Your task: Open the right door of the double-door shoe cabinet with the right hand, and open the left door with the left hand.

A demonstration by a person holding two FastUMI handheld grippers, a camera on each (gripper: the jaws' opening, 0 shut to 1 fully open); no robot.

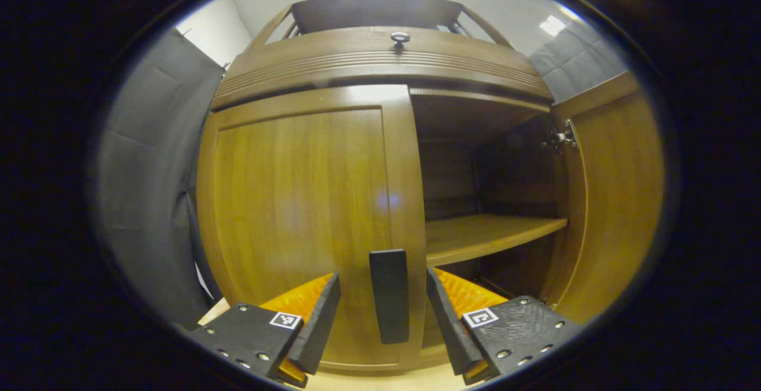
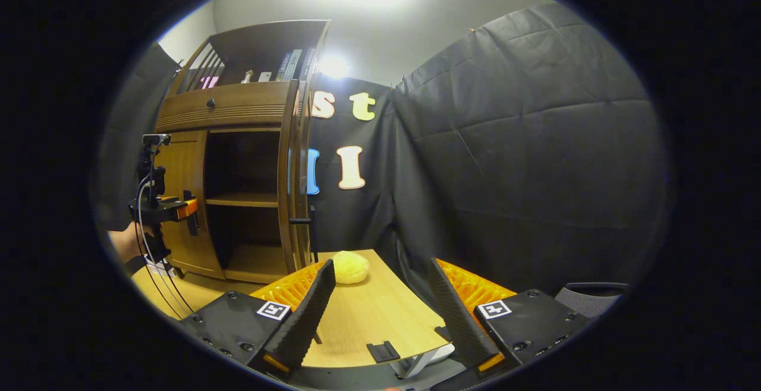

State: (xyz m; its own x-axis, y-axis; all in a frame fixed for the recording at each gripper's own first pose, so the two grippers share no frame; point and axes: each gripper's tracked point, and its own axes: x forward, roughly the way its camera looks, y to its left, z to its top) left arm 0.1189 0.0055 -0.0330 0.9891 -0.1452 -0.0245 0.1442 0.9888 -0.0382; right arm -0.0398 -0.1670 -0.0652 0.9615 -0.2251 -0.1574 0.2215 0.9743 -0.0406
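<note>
The brown wooden double-door shoe cabinet (image 1: 380, 64) stands on the pale wooden worktop (image 2: 380, 314), close in front of the left gripper (image 1: 383, 314). In the left gripper view its left door (image 1: 303, 224) is shut, a flat panel with a raised frame, and a dark upright bar handle (image 1: 389, 296) sits near the door's inner edge. The left gripper's fingers (image 1: 321, 319) are spread, one on each side of that handle, with a gap on both sides, so neither touches it. The right door (image 1: 618, 195) is swung wide open, hanging on a metal hinge (image 1: 560, 138), and the cabinet's inner shelf (image 1: 487, 233) is exposed. Above the doors runs a ribbed drawer front with a small round metal knob (image 1: 400, 38).

In the right gripper view the cabinet (image 2: 238, 112) stands at the left, well apart from the right gripper (image 2: 380, 308), whose fingers (image 2: 303, 314) are spread with nothing between them. The open right door (image 2: 303, 165) is seen edge-on, its dark handle sticking out. The left gripper (image 2: 163, 207) hangs in front of the closed left door (image 2: 181, 201), held by a person's hand (image 2: 125, 239) with cables trailing down. A soft pale yellow round lump (image 2: 349, 267) lies on the worktop near the foot of the open door. A grey chair back (image 2: 591, 296) shows at the lower right.
</note>
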